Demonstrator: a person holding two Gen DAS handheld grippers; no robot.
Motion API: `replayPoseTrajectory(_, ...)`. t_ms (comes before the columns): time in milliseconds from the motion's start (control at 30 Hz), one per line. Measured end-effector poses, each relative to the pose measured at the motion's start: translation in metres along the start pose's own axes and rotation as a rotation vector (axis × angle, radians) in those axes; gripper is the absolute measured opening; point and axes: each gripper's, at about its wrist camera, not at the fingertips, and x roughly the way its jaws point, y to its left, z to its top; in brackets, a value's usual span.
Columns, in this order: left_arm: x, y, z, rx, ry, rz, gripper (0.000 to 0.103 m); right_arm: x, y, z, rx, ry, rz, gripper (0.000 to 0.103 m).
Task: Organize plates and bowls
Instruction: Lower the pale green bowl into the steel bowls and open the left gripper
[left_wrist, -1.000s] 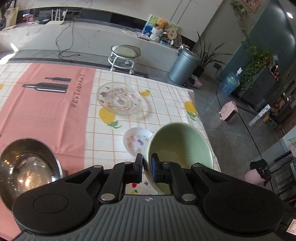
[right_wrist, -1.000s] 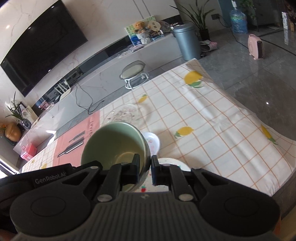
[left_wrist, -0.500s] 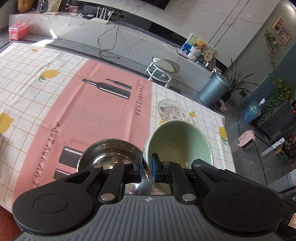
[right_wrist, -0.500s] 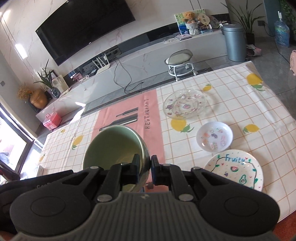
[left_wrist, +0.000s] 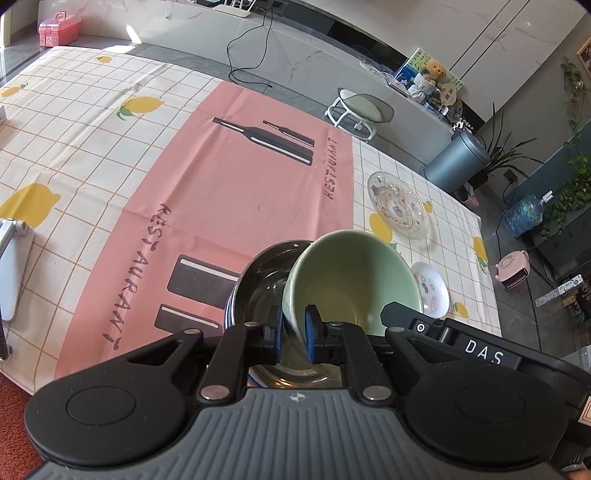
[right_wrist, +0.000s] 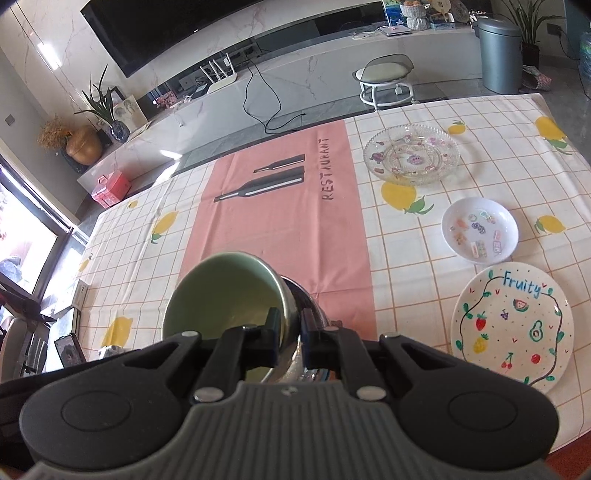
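A pale green bowl (left_wrist: 354, 273) (right_wrist: 221, 291) hangs tilted, its low side down inside a steel bowl (left_wrist: 258, 288) (right_wrist: 310, 306) on the pink runner. My left gripper (left_wrist: 293, 332) holds the green bowl's near-left rim between its pads, and its jaws are opening slightly. On the opposite rim my right gripper (right_wrist: 290, 330) is shut; its black body (left_wrist: 461, 343) shows in the left wrist view. To the right lie a clear patterned glass plate (left_wrist: 399, 206) (right_wrist: 412, 153), a small white dish (left_wrist: 430, 290) (right_wrist: 480, 229) and a white "Fruity" plate (right_wrist: 513, 328).
The table has a lemon-checked cloth with a pink "RESTAURANT" runner (left_wrist: 236, 192). A white object (left_wrist: 11, 266) lies at its left edge, and a phone (right_wrist: 68, 349) stands near the front left. A stool (right_wrist: 386, 79) and a grey bin (right_wrist: 498, 51) stand beyond the table.
Both grippers have carried the green bowl leftward, from beside the small white dish to over the steel bowl. It now dips into the steel bowl, and the left pads stand slightly wider.
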Motion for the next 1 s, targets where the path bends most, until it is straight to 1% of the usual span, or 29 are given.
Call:
replayPoseTrajectory(167, 0.002, 0.002, -0.002, 0.025, 0.011, 0.035, 0.013, 0.011, 0.004, -0.004, -0.016, 0.030, -0.002, 0.008)
replayPoseTrajectory(400, 0.011, 0.006, -0.003, 0.019, 0.040, 0.039, 0.015, 0.023, 0.006, -0.006, -0.032, 0.054, -0.024, 0.007)
replayPoseTrajectory(600, 0.018, 0.008, -0.004, 0.024, 0.049, 0.052, 0.016, 0.034, 0.006, -0.009, -0.048, 0.075, -0.049, 0.006)
replayPoseTrajectory(667, 0.018, 0.007, -0.004, 0.029, 0.050, 0.052, 0.016, 0.038, 0.006, -0.010, -0.057, 0.080, -0.061, 0.006)
replayPoseTrajectory(833, 0.020, 0.010, -0.002, 0.017, 0.072, 0.027, 0.021, 0.038, 0.009, -0.010, -0.101, 0.048, -0.097, 0.004)
replayPoseTrajectory(1000, 0.009, 0.012, 0.005, 0.006, 0.029, 0.007, 0.021, 0.041, 0.010, -0.008, -0.120, 0.039, -0.096, 0.003)
